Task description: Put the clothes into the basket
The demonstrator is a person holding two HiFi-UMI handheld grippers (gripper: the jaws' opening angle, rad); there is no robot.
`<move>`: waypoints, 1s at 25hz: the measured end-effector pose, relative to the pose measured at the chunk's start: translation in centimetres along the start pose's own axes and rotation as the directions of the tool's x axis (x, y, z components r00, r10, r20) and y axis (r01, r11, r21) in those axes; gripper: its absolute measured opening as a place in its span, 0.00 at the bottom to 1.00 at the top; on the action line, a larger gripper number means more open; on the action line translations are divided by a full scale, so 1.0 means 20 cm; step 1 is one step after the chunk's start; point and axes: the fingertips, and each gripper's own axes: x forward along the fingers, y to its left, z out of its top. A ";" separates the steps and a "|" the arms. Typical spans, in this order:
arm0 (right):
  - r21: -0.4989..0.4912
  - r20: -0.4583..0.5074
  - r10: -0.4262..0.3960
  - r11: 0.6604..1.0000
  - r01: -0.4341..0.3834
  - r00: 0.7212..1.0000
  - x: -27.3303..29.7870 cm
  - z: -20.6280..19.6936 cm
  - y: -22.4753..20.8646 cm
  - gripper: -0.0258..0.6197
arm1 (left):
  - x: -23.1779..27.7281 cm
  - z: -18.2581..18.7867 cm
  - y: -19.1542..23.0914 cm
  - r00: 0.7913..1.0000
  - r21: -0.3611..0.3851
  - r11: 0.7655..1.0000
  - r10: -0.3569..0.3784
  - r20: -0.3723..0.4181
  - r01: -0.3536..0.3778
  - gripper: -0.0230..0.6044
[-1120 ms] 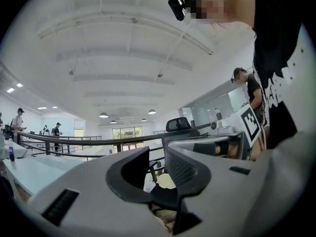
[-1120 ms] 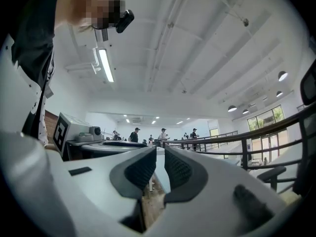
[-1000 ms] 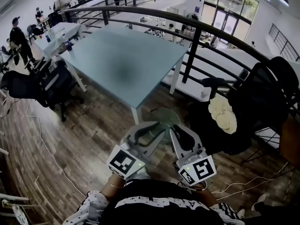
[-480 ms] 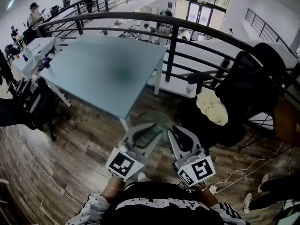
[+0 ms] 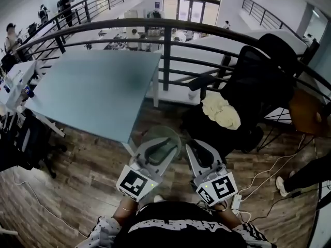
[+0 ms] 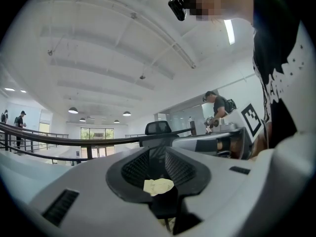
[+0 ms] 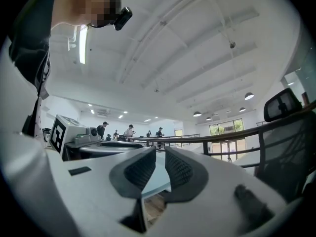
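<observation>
Hovering near the pale blue surface (image 5: 93, 87), the left hand-held gripper (image 5: 164, 144) is released, jaws apart and empty; the right hand-held gripper (image 5: 199, 148) is clenched on nothing. Further right, cream clothes (image 5: 221, 111) (a crumpled heap) lie on a black chair (image 5: 264, 71).

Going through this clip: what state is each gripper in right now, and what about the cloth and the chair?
left gripper, jaws apart, nothing between them.
right gripper, jaws shut, empty.
cream cloth, crumpled on the chair seat, not held by either gripper.
black office chair, upright beside the railing, carrying the cloth.
</observation>
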 end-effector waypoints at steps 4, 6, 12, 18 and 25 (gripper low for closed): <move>0.005 -0.003 -0.043 0.999 0.043 0.999 0.03 -0.01 -0.02 0.10 | 0.03 -0.03 0.03 0.999 -0.007 0.999 -0.051 0.001 0.051 0.17; 0.005 -0.006 -0.062 0.998 0.062 0.998 0.04 -0.01 -0.01 0.10 | 0.03 -0.04 0.04 0.997 -0.012 0.997 -0.071 -0.008 0.071 0.17; 0.010 -0.012 -0.108 0.994 0.108 0.994 0.05 -0.03 -0.01 0.12 | 0.03 -0.05 0.06 0.993 -0.002 0.993 -0.116 -0.006 0.116 0.17; -0.003 -0.018 -0.139 0.990 0.139 0.990 0.07 -0.02 -0.03 0.15 | 0.05 -0.05 0.10 0.990 -0.009 0.990 -0.141 0.008 0.141 0.17; -0.022 -0.040 -0.181 0.983 0.180 0.983 0.05 -0.05 -0.09 0.16 | 0.11 -0.10 0.09 0.984 -0.038 0.983 -0.177 0.014 0.177 0.17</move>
